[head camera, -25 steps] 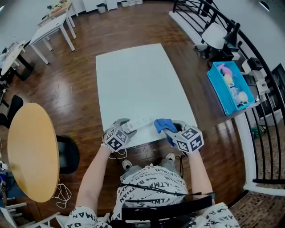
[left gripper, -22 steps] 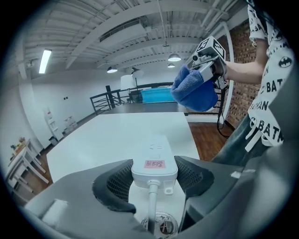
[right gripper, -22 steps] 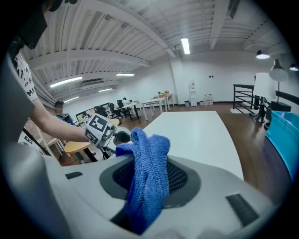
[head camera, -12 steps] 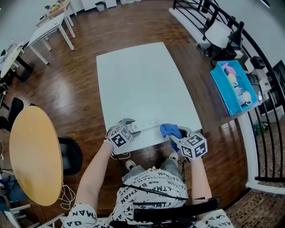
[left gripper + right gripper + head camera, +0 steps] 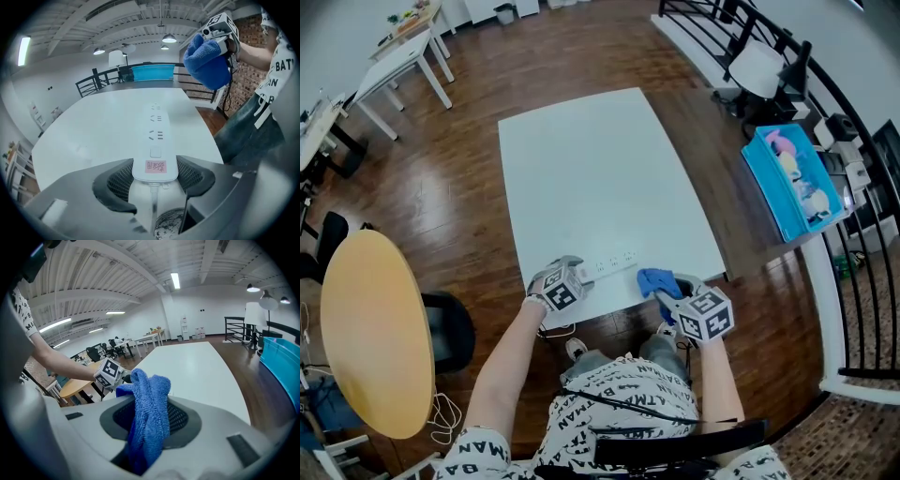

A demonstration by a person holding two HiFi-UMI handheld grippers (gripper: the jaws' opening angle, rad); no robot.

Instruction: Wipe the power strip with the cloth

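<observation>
A white power strip [image 5: 614, 262] lies along the near edge of the white table [image 5: 600, 159]. My left gripper [image 5: 575, 277] is shut on its left, cord end. In the left gripper view the strip [image 5: 156, 133] runs away from me, and its end with a pink label sits tight between both pads [image 5: 117, 177]. My right gripper [image 5: 669, 292] is shut on a blue cloth [image 5: 653, 279], which hangs bunched just right of the strip's far end. In the right gripper view the cloth [image 5: 149, 413] fills the gap between the jaws.
A blue bin [image 5: 792, 183] with toys stands on a dark desk at the right, beside a black railing [image 5: 853, 169]. A round yellow table [image 5: 375, 333] and a black chair [image 5: 450, 328] are at the left. The strip's cord [image 5: 551, 328] hangs off the table's near edge.
Both grippers have sunk a little toward the table's near edge, the left more than the right. The left stays on the strip's end and the cloth stays in the right.
</observation>
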